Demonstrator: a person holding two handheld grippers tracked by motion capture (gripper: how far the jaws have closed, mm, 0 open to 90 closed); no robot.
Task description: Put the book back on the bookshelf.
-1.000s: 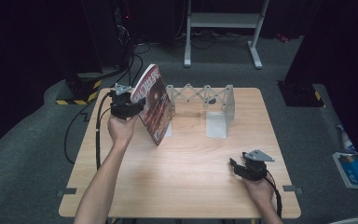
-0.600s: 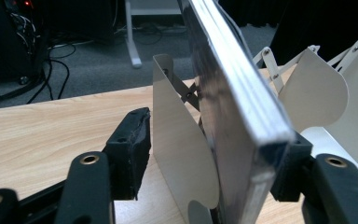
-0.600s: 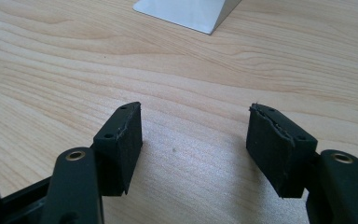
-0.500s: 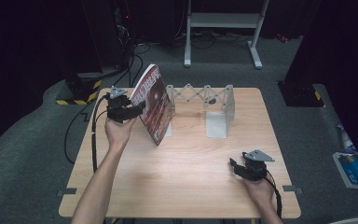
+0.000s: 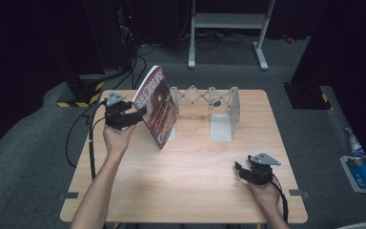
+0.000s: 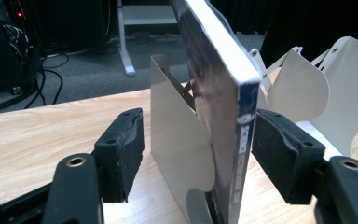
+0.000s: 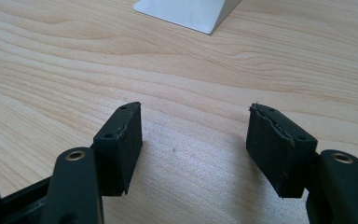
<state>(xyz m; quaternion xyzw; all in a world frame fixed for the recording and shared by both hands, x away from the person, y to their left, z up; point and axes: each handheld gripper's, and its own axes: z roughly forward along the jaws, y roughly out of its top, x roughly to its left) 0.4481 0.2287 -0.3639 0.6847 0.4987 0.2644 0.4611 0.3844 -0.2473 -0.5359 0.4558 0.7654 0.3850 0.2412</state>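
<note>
Book (image 6: 214, 93) leaning on expanding bookend rack (image 5: 219, 102), left gripper (image 6: 198, 149) jaws just opening to release; right gripper (image 7: 196, 144) wide, empty, resting.

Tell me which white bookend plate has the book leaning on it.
The left plate, nearest the left gripper. The book leans against it; the right plate stands bare.

The high view looked forward and down over the whole table (image 5: 190, 191). The left gripper view sat close behind the book (image 6: 223, 116), facing level. The right gripper view hung near the tabletop. All shared the white rack (image 5: 221, 114).
</note>
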